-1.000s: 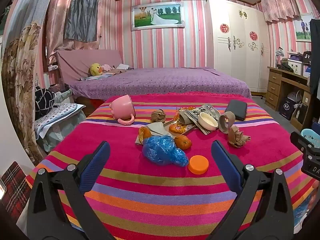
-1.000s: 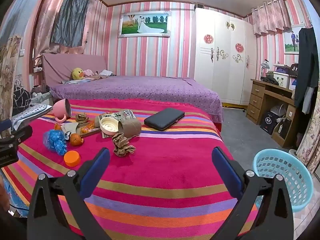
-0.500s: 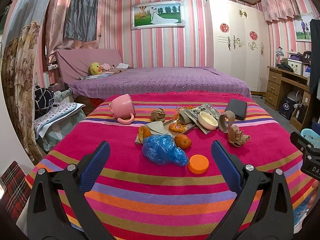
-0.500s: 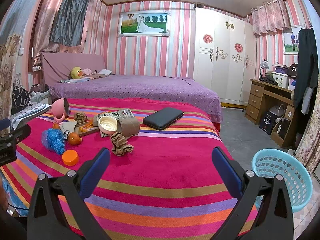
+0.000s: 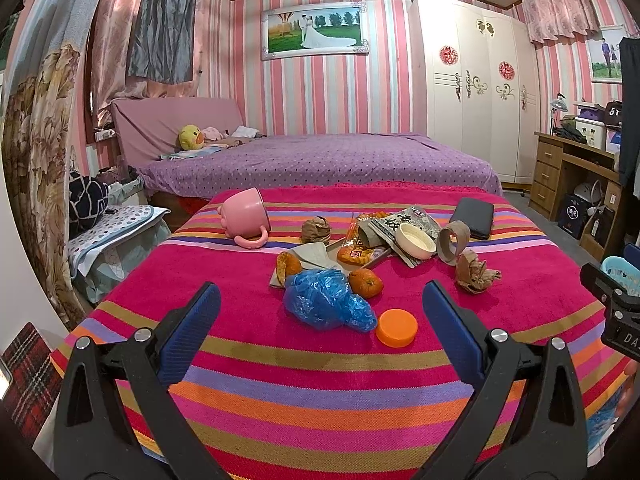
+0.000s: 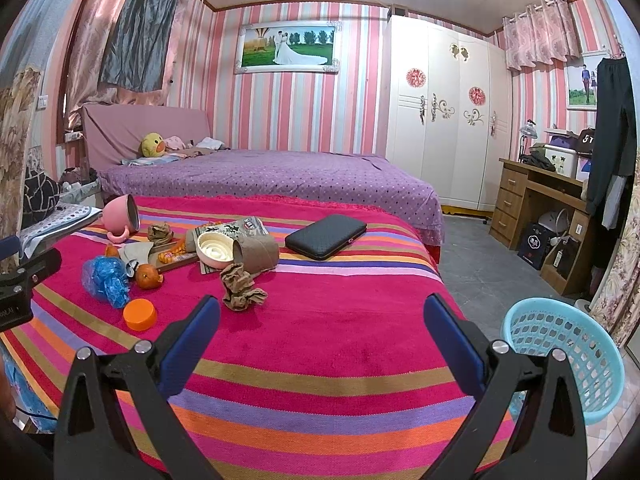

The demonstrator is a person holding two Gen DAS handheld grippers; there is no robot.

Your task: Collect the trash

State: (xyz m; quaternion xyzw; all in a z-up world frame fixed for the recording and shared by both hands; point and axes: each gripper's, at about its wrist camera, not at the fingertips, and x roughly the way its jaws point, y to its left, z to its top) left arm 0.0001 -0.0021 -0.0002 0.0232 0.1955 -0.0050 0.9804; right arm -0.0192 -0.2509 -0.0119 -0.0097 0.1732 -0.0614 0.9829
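**Both claws spread wide over the littered striped counter**

My left claw [image 5: 321, 307] hangs released, gripping nothing, above the counter's [image 5: 320, 392] near edge. Just beyond it lie a blue plastic bag [image 5: 326, 304], an orange lid [image 5: 396, 327] and an orange [image 5: 365, 282]. My right claw [image 6: 322, 320] is released too, empty. Crumpled brown paper [image 6: 240, 288] lies ahead of it. A blue basket [image 6: 564, 360] stands on the floor off the counter's right edge.

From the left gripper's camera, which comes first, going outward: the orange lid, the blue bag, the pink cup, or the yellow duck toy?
1. Orange lid, just ahead, slightly right.
2. Blue bag, close behind it, centre.
3. Pink cup, tipped over, far left of the striped cloth.
4. Duck toy, on the purple bed beyond.
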